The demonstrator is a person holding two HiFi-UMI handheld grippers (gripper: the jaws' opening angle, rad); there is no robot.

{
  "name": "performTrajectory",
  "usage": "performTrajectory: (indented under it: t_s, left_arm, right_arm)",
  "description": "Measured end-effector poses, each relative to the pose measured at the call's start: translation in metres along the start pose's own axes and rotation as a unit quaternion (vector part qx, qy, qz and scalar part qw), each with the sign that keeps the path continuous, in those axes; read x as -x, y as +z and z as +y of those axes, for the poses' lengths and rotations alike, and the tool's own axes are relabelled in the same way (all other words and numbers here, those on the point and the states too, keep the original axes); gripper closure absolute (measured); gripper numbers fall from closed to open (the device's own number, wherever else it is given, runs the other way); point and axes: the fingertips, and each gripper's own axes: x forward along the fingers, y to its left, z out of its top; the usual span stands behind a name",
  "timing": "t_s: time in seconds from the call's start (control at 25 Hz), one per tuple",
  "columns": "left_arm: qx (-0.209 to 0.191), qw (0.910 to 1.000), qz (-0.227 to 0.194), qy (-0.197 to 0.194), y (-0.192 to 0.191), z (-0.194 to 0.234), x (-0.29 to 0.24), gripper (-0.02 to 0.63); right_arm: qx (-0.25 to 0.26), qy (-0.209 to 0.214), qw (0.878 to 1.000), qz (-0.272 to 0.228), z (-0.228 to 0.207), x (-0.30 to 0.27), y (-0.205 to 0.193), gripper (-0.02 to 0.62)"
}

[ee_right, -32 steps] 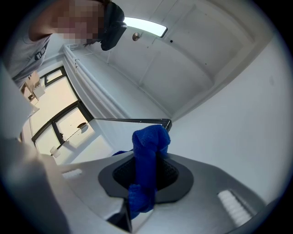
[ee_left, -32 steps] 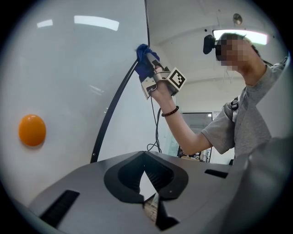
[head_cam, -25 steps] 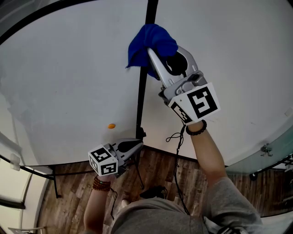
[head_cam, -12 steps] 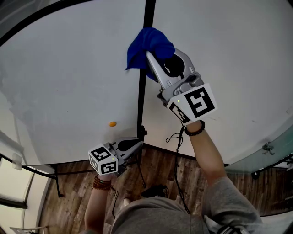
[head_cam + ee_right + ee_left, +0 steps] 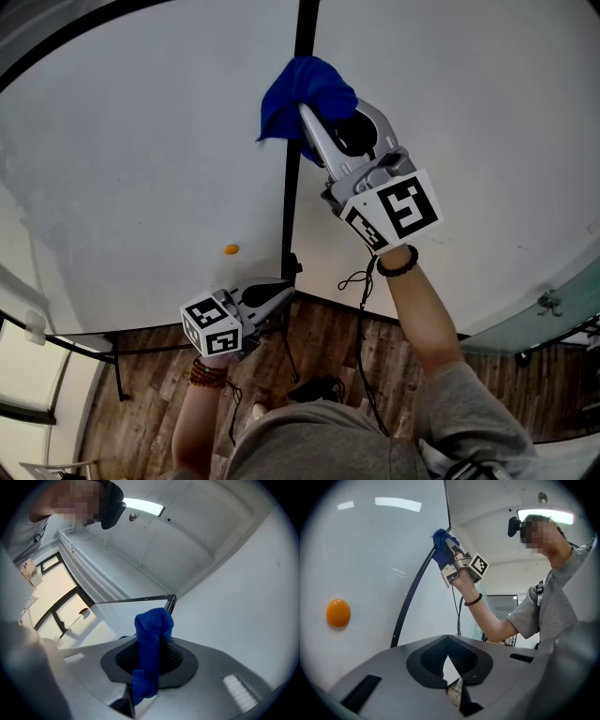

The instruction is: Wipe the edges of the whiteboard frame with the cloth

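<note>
Blue cloth [image 5: 305, 94] — against black frame [image 5: 290, 187]

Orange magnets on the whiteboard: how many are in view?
1. The orange magnet sits low on the whiteboard, left of the black frame bar. More may lie outside the views.

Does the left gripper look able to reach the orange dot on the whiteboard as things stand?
Probably yes. The orange dot sits on bare whiteboard close above the left gripper, with nothing between them; the right gripper and its cloth are higher up, clear of that path.
</note>
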Motion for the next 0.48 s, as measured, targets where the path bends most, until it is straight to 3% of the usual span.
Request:
performTrajectory:
  t_s: [0.48]
  left_arm:
    - [0.004, 1.0000, 0.001, -0.004, 0.0020, -0.0056, -0.0004, 0.597]
  right_arm:
    - [-0.006, -0.004, 1.000, 0.002, 0.0016, 0.0009, -0.0007, 0.511]
